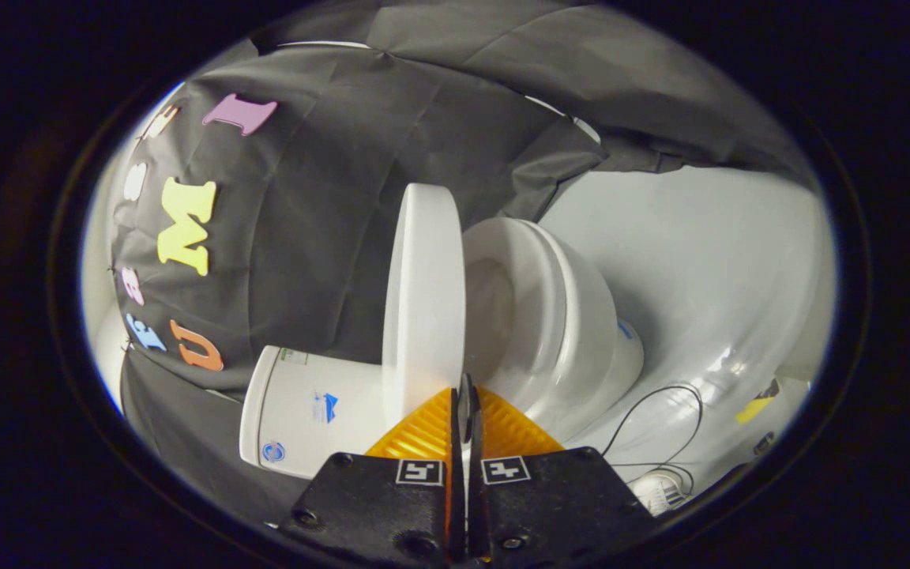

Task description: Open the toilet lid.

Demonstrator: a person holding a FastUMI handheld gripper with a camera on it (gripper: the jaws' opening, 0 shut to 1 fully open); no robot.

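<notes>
One lid (pixel 422 292) here, and it's already swung up off the bowl, seen nearly edge-on as a tall white slab. The whole view is rolled sideways, so the toilet looks like it's lying over. Lid sits between the tank (pixel 305 411) on one side and the seat (pixel 522 292) on the other, with a clear gap to the seat, and the bowl (pixel 581 348) bulges out past that.

Claw (pixel 467 403) is pressed together, fingers meeting in a thin line with pretty much no gap. The tips sit right at the lid's near edge, roughly where lid and seat split apart. Can't tell if they actually touch the lid or just sit in front of it; nothing looks pinched between them.

Tank has a couple of small stickers on it. Behind everything hangs black cloth (pixel 329 221). Beyond the bowl there's glossy white floor (pixel 700 261), with a thin black cable (pixel 660 395) looping across it near the base.
</notes>
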